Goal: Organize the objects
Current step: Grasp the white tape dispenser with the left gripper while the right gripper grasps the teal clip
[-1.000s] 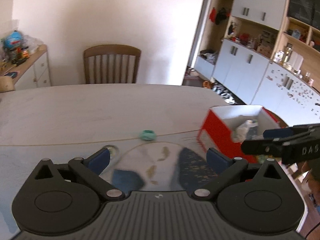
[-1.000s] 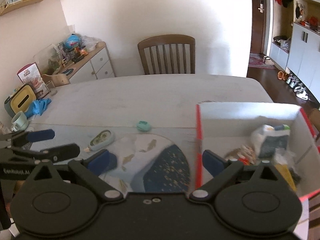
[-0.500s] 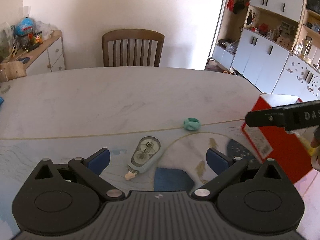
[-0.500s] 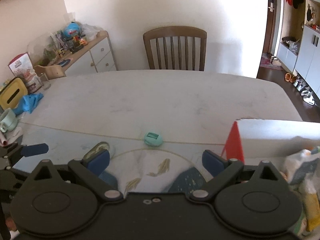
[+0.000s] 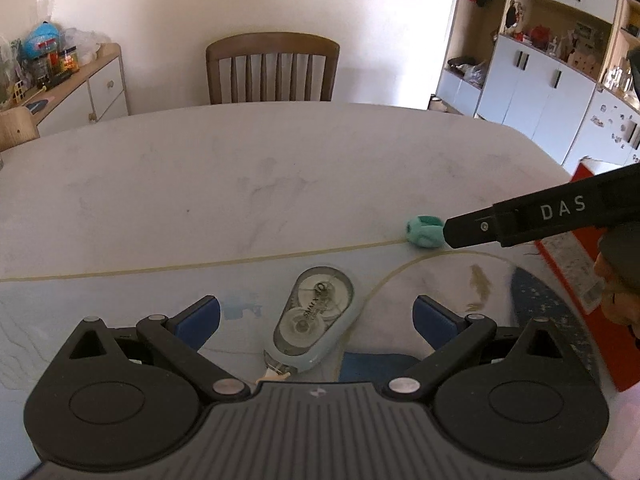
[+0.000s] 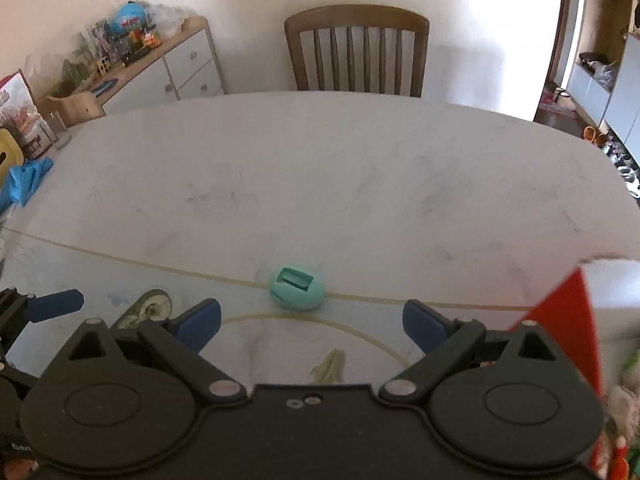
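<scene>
Left hand-held gripper [image 5: 316, 318] low in the left wrist view, blue pads [image 5: 198, 320] spread wide apart, nothing between them but air above the table [image 5: 240, 168]. Tape dispenser [image 5: 316, 320] flat on the table at lower centre of that frame, between the spread pads, tip toward the bottom edge, not touched by either pad. Teal piece [image 5: 424, 232] on the table at centre right, on a thin tan line across the surface, just beside the dark tip of the right hand-held gripper [image 5: 540, 216] reaching in from the right edge; contact between the two not clear from this view. Red box [image 5: 592, 280] at the far right edge, partly hidden behind that gripper. In the right wrist view, right hand-held gripper [image 6: 312, 320] also wide apart and empty, teal piece [image 6: 296, 288] at centre frame just beyond the gap between the pads, slot face up. Tape dispenser [image 6: 148, 308] at lower left, half hidden behind the left pad. One blue pad of the left hand-held gripper [image 6: 52, 304] visible at the left edge. Red box corner [image 6: 572, 320] at lower right, blurred. Wooden chair [image 6: 356, 52] at the far side of the table, upper centre. Cluttered sideboard [image 6: 160, 64] at upper left.
</scene>
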